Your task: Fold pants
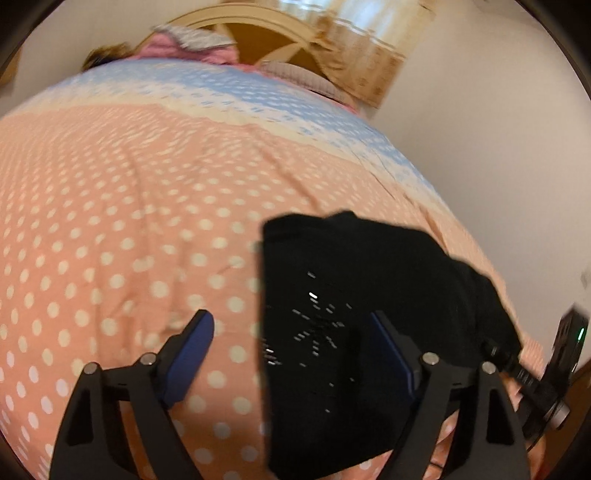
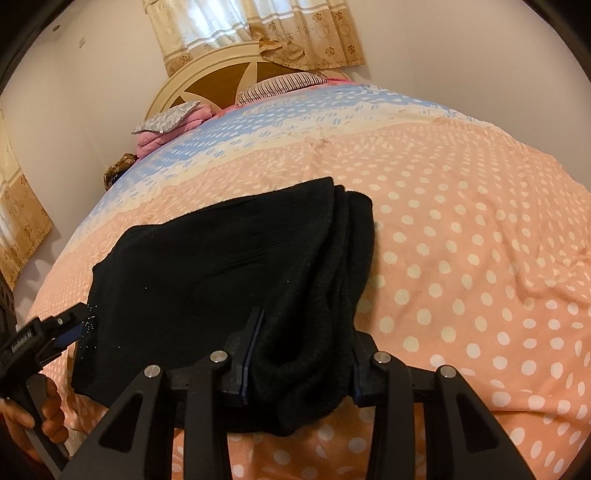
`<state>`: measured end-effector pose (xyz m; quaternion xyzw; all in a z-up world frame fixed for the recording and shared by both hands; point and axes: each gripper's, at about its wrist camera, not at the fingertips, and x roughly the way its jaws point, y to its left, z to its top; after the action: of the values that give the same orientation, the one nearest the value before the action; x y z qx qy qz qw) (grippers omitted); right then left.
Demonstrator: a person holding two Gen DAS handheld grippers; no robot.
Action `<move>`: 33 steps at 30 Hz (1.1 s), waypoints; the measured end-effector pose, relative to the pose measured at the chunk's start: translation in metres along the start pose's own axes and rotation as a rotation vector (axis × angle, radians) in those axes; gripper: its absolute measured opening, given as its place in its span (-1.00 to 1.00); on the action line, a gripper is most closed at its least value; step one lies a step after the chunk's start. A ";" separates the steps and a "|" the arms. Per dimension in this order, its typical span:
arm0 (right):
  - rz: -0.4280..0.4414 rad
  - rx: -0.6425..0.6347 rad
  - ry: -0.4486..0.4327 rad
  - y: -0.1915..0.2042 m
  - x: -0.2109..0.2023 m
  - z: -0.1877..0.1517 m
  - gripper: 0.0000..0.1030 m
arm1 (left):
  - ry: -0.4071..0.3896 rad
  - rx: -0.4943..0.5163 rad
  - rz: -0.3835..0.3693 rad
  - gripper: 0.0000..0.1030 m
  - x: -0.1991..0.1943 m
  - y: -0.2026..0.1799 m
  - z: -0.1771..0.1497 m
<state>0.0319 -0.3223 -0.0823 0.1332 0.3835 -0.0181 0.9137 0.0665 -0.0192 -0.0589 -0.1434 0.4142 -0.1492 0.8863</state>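
Note:
The black pants (image 2: 221, 273) lie folded in a thick bundle on the pink polka-dot bedspread (image 2: 461, 258). My right gripper (image 2: 303, 354) is shut on the bundle's near right edge, with bunched layers between its blue pads. In the left wrist view the pants (image 1: 351, 295) fill the lower right. My left gripper (image 1: 291, 336) is open wide; its left finger (image 1: 192, 343) is over bare bedspread (image 1: 110, 221) and its right finger (image 1: 391, 347) is against the cloth. The left gripper (image 2: 70, 328) also shows in the right wrist view at the bundle's left edge.
The bed's headboard (image 2: 221, 81) with pillows (image 2: 284, 83) and pink bedding (image 2: 170, 125) stands at the far end below curtains (image 2: 258, 29). White walls close in on both sides. The right gripper's body (image 1: 565, 347) shows at the left wrist view's right edge.

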 end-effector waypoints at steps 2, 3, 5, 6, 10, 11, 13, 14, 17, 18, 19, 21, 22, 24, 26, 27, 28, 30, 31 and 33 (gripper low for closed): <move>0.002 0.002 0.001 0.000 0.000 0.000 -0.23 | 0.003 0.012 -0.011 0.64 0.002 -0.003 -0.004; 0.003 0.003 0.001 0.000 0.000 0.000 -0.23 | -0.005 0.013 -0.019 0.59 0.000 -0.004 -0.005; 0.006 0.006 0.003 -0.001 0.001 0.000 -0.23 | 0.016 0.016 -0.065 0.25 0.000 -0.006 -0.008; 0.007 0.008 0.003 -0.001 0.001 0.000 -0.23 | 0.021 0.009 -0.084 -0.05 -0.002 -0.007 -0.010; 0.016 0.018 0.007 -0.004 0.001 0.001 -0.23 | 0.068 -0.048 -0.172 -0.50 -0.004 0.001 -0.018; 0.018 0.021 0.008 -0.004 0.001 0.001 -0.23 | 0.076 -0.077 -0.188 -0.50 -0.002 0.005 -0.018; 0.024 0.026 0.010 -0.006 0.002 0.001 -0.23 | 0.089 -0.122 -0.199 -0.41 0.001 0.011 -0.017; 0.026 0.028 0.011 -0.006 0.002 0.001 -0.23 | 0.090 -0.139 -0.203 -0.40 0.000 0.012 -0.018; 0.029 0.034 0.012 -0.006 0.002 0.000 -0.22 | 0.089 -0.165 -0.190 -0.31 -0.003 0.012 -0.020; 0.031 0.036 0.013 -0.007 0.002 0.001 -0.22 | 0.090 -0.161 -0.181 -0.25 -0.003 0.010 -0.019; 0.033 0.038 0.014 -0.008 0.002 0.001 -0.22 | 0.091 -0.156 -0.174 -0.18 -0.001 0.008 -0.019; 0.035 0.042 0.016 -0.008 0.003 0.001 -0.22 | 0.089 -0.129 -0.160 -0.02 0.000 -0.001 -0.019; 0.035 0.041 0.017 -0.008 0.003 0.001 -0.22 | 0.089 -0.110 -0.153 -0.04 0.001 -0.004 -0.019; 0.033 0.039 0.016 -0.008 0.003 0.001 -0.22 | 0.083 -0.060 -0.106 -0.49 0.002 -0.009 -0.017; 0.032 0.035 0.012 -0.008 0.003 0.001 -0.22 | 0.085 -0.054 -0.110 -0.58 0.005 -0.007 -0.016; 0.026 0.028 0.007 -0.007 0.002 0.001 -0.23 | 0.081 -0.040 -0.104 -0.60 0.003 -0.009 -0.015; 0.014 0.010 -0.003 -0.004 0.001 0.000 -0.23 | 0.075 -0.017 -0.091 -0.62 0.003 -0.011 -0.013; -0.011 -0.030 -0.032 0.004 -0.003 -0.001 -0.29 | 0.041 0.057 -0.058 -0.63 -0.003 -0.021 -0.012; -0.023 -0.049 -0.052 0.007 -0.006 -0.002 -0.30 | 0.020 0.086 -0.047 -0.63 -0.007 -0.026 -0.010; -0.043 -0.084 -0.093 0.014 -0.013 -0.004 -0.31 | -0.027 0.136 -0.039 -0.63 -0.016 -0.031 -0.004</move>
<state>0.0223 -0.3089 -0.0725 0.0857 0.3439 -0.0277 0.9347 0.0495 -0.0424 -0.0387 -0.0929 0.3883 -0.1924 0.8964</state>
